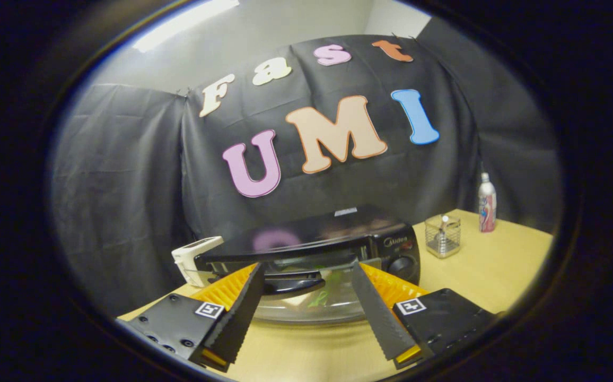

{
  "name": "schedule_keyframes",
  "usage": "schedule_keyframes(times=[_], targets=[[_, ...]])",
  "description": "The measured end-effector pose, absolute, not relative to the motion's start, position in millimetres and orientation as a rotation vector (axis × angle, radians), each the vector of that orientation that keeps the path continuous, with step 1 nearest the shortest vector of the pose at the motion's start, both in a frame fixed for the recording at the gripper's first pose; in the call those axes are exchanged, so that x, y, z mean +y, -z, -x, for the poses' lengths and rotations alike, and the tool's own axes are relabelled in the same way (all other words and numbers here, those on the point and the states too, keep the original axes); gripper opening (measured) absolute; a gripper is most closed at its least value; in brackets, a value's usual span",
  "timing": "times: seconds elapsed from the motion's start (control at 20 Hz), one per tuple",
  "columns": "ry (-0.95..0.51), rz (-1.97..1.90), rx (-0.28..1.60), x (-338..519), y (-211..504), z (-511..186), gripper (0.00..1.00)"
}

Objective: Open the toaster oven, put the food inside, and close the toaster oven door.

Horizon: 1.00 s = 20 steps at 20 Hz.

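A black toaster oven (pixel 338 233) stands on the wooden table (pixel 476 276), just ahead of my fingers. Its glass door (pixel 306 310) leans out toward me at the top, partly open, with the dark handle (pixel 290 284) along its upper edge. Something green, the food (pixel 332 277), shows through the glass. My gripper (pixel 306 268) is open, its two fingers (pixel 237 313) standing on either side of the handle with their tips close to the oven's front. Neither finger presses on the handle. The control knob (pixel 403 263) sits on the oven's right end.
A white boxy device (pixel 192 259) leans beside the oven's left end. To the oven's right, a clear glass jar (pixel 443 236) and a slim spray bottle (pixel 487 204) stand near the back of the table. Black cloth walls close in behind.
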State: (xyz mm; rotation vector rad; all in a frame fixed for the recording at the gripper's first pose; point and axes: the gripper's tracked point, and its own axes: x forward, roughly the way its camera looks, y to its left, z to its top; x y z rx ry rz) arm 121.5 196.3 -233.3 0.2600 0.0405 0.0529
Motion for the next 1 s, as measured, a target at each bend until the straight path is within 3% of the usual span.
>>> schedule_keyframes(times=[1.0], targets=[[-0.034,-0.195,-0.015,186.4,197.6,-152.8,1.00]])
